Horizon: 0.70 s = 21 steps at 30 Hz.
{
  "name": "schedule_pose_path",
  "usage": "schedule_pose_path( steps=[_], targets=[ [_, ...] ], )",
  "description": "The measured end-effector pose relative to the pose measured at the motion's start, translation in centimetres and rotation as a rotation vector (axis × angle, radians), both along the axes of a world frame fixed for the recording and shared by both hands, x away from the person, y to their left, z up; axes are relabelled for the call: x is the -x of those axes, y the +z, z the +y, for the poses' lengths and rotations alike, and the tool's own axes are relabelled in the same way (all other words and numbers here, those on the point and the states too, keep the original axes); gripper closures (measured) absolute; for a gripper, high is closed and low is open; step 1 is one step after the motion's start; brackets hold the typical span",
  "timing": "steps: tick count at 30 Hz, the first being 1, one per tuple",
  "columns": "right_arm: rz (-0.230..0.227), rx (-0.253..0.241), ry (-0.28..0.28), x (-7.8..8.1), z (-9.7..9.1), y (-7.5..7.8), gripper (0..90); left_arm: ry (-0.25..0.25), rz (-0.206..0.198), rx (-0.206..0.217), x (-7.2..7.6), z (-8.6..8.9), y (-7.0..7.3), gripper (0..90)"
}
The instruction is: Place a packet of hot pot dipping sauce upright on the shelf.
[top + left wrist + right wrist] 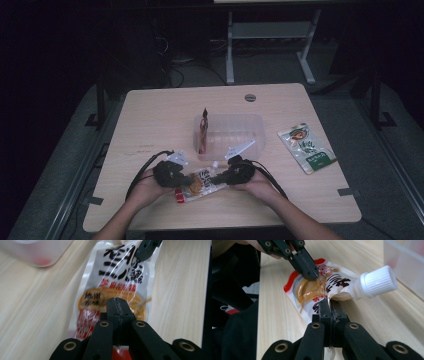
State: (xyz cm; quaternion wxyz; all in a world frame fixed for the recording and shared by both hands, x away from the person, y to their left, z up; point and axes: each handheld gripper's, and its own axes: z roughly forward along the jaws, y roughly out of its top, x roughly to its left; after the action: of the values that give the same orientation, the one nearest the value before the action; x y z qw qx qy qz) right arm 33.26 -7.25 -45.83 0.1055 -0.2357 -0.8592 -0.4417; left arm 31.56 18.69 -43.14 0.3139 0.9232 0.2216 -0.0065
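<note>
**Both grippers pinched a spouted sauce pouch at the near edge of the bench**

High view: the sauce pouch (196, 186) lay flat on the pale wooden bench (150, 120), close to the person's edge. The left gripper (181, 181) met its left end and the right gripper (216, 179) its right end, each held in a hand coming in from the bottom. Just beyond them stood a clear plastic tub (235, 131) with a red sachet (202, 131) leaning upright at its left wall. A green snack packet (306, 148) lay well apart to the right.

Left gripper view: the left gripper (117, 305) had its 2 jaws pressed together on the pouch (120, 272), over the orange print near its lower end. The right gripper (143, 252) touched the pouch at the far end. A corner of the tub (37, 252) showed at the upper left.

Right gripper view: the right gripper (329, 305) had its jaws closed, pinching the pouch (312, 290) just below its white screw cap (378, 282). The left gripper (310, 273) clamped the far, red-edged part. The tub (404, 262) stood at the right.
</note>
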Motion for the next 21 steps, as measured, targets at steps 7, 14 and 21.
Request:
schedule_pose_path(
  steps=[7,14,21],
  targets=[
    [-0.001,-0.064,0.005,0.2,-0.4,1.2,89.6,0.059,0.005,0.017,0.1,2.6,0.6,89.6],
    [0.010,-0.144,0.014,0.4,-0.8,2.4,89.7,0.053,0.012,0.011,0.1,2.4,0.4,89.6],
    [0.004,-0.189,0.028,0.8,-1.2,3.6,89.7,0.018,0.004,0.007,0.4,1.1,0.3,88.4]
  ],
)
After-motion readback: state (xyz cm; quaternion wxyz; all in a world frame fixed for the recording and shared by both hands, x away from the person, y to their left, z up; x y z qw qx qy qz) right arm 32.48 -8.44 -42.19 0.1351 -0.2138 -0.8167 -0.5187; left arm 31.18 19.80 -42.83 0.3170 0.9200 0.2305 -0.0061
